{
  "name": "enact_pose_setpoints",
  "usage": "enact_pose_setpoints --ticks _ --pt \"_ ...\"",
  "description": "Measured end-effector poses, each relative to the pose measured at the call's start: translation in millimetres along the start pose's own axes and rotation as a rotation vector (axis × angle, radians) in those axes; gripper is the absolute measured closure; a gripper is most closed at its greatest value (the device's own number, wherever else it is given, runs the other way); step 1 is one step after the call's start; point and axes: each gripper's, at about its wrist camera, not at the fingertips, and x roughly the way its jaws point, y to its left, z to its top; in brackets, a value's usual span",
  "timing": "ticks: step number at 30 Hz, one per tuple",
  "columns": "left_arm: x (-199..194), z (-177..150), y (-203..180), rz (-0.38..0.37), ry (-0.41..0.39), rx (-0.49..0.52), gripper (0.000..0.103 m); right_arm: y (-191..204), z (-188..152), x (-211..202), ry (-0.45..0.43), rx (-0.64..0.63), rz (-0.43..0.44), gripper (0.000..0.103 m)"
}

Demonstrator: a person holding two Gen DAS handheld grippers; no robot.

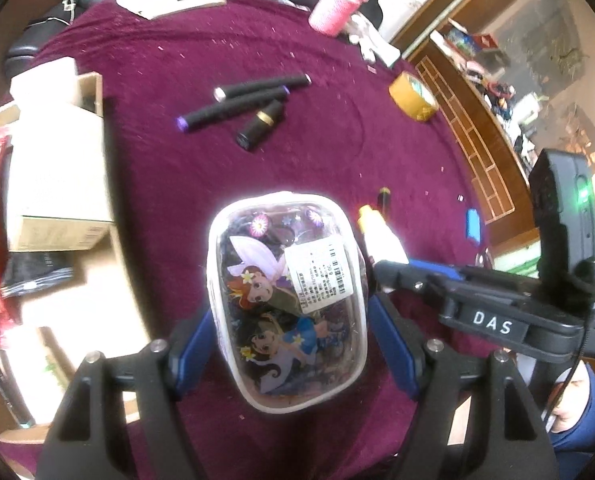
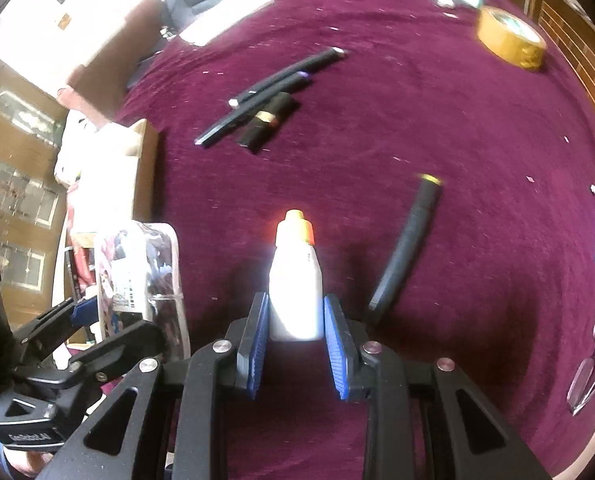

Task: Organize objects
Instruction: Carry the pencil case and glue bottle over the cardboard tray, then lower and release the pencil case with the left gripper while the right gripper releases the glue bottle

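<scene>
While the left gripper (image 1: 289, 320) is clamped on the clear pouch (image 1: 287, 300) (cartoon fairy print, barcode sticker on its face), holding it above the maroon cloth (image 1: 297, 160), the right gripper (image 2: 295, 320) grips a white bottle (image 2: 295, 288) with an orange cap, base between the blue pads (image 2: 257, 328). The two tools sit just beside each other, the pouch left of the bottle. A black marker (image 2: 407, 248) with a yellow end lies right of the bottle. Farther out, two black pens (image 1: 241, 100) and a lipstick (image 1: 259, 124) lie in a touching cluster mid-cloth. Tape roll (image 1: 413, 96) is at far right, a cardboard box (image 1: 57, 168) at the left edge, a pink cup (image 1: 333, 8) at the back.
</scene>
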Motion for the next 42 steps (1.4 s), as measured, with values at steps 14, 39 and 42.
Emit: enact_pose_setpoints --ticks 14,39,42 --pt "-89.9 -14.7 71.1 0.024 -0.153 -0.125 0.029 113.1 -1.5 17.2 0.039 -0.223 0.077 0.073" --pt "-76.9 -48.0 178.8 0.160 -0.028 -0.228 0.029 197.8 -15.8 91.2 0.159 -0.338 0.089 0.072" --pt "-74.5 -48.6 178.0 0.156 -0.023 -0.212 0.029 195.8 -16.1 95.9 0.167 -0.331 0.084 0.072"
